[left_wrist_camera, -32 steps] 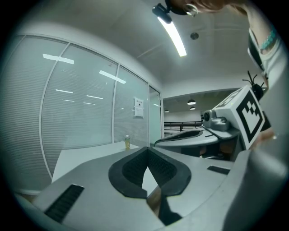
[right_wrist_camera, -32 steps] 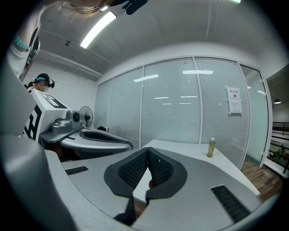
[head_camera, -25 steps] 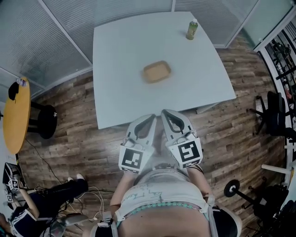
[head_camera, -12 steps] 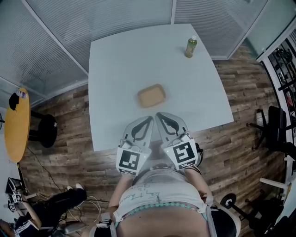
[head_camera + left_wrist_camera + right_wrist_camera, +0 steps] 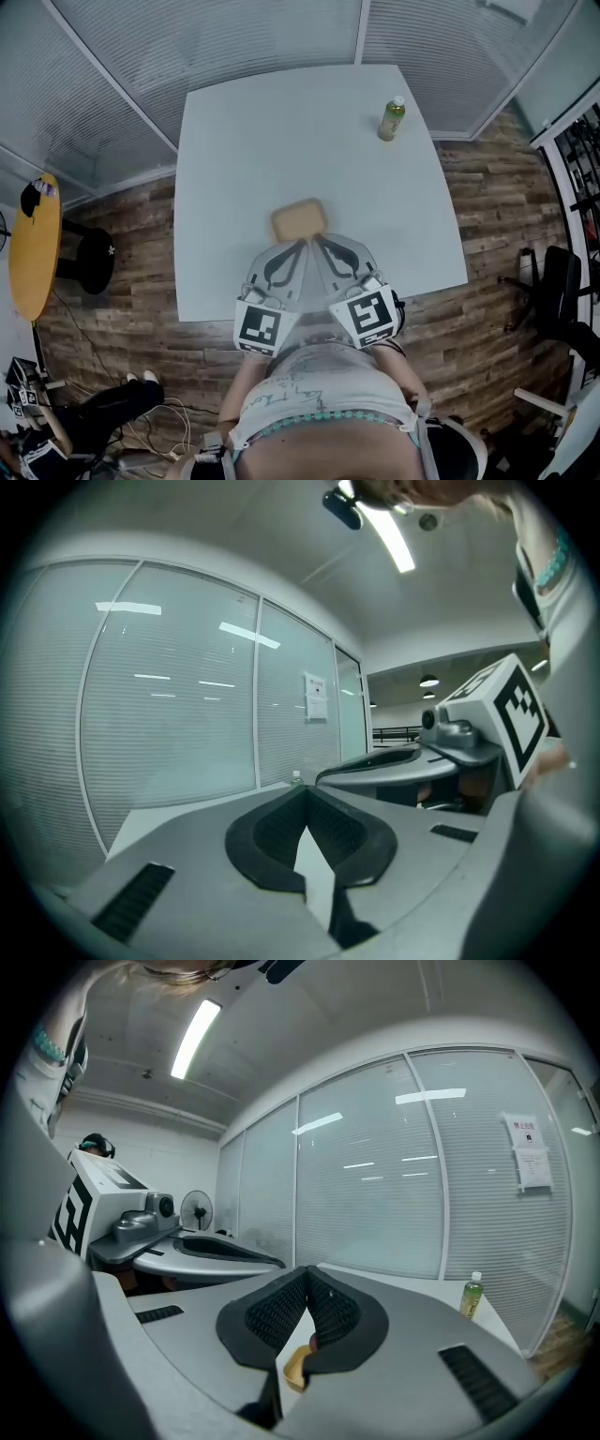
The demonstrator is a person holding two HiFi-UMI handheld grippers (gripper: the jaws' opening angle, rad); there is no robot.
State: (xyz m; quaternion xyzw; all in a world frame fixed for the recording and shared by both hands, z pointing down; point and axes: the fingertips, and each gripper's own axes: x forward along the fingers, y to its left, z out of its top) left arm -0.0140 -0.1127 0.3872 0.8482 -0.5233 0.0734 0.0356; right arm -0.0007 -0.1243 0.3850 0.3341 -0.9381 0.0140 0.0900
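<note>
A tan shallow tray (image 5: 298, 220) lies on the white table (image 5: 234, 141), toward its near side. Both grippers are held side by side over the table's near edge, tips just short of the tray. My left gripper (image 5: 302, 245) is shut with nothing between its jaws (image 5: 305, 790). My right gripper (image 5: 318, 241) is shut as well, also on nothing (image 5: 307, 1272); a corner of the tray (image 5: 295, 1365) shows below its jaws. A green bottle (image 5: 391, 119) stands upright at the table's far right, also seen as the bottle (image 5: 471, 1296) in the right gripper view.
Glass partition walls (image 5: 234, 42) with blinds run behind the table. A round yellow table (image 5: 30, 244) and a black stool (image 5: 92, 258) stand at the left. A seated person (image 5: 84, 431) is at lower left, office chairs (image 5: 562, 300) at the right. The floor is wood.
The person carrying the grippers has stepped toward the table. Both grippers moved from over the floor to over the table's near edge, up to the tray. Both stayed shut.
</note>
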